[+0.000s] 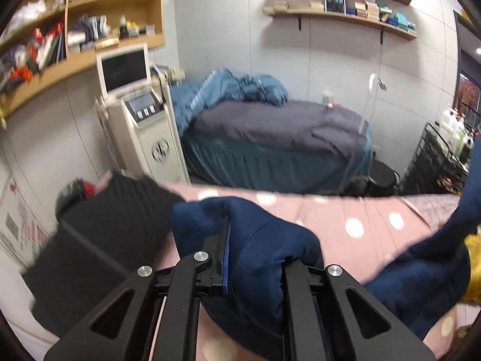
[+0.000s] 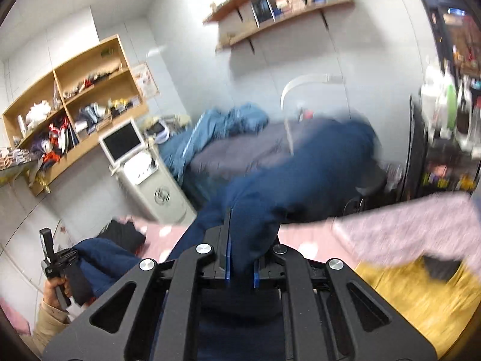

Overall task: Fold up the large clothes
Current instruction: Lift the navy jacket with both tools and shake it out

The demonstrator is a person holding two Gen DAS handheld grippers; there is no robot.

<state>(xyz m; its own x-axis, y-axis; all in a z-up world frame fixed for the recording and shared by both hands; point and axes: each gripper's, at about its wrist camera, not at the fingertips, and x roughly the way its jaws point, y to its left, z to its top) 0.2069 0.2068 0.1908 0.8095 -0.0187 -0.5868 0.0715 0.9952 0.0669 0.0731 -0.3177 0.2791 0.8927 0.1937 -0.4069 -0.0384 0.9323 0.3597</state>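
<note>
A navy blue garment [image 1: 270,249] is held up over a pink polka-dot bed [image 1: 354,219]. My left gripper [image 1: 255,255] is shut on a bunched part of it, and the cloth hides the right finger. My right gripper [image 2: 240,240] is shut on another part of the same navy garment [image 2: 288,174], which streams up and away, blurred by motion. In the right wrist view, the left gripper [image 2: 57,261] shows at lower left with navy cloth in it.
A black ribbed garment [image 1: 120,210] lies at the bed's left. A yellow item [image 2: 421,294] and a pink fuzzy blanket [image 2: 405,225] lie at its right. Behind stand a white machine [image 1: 144,126], a second bed [image 1: 270,138], a black cart [image 1: 436,156] and wall shelves.
</note>
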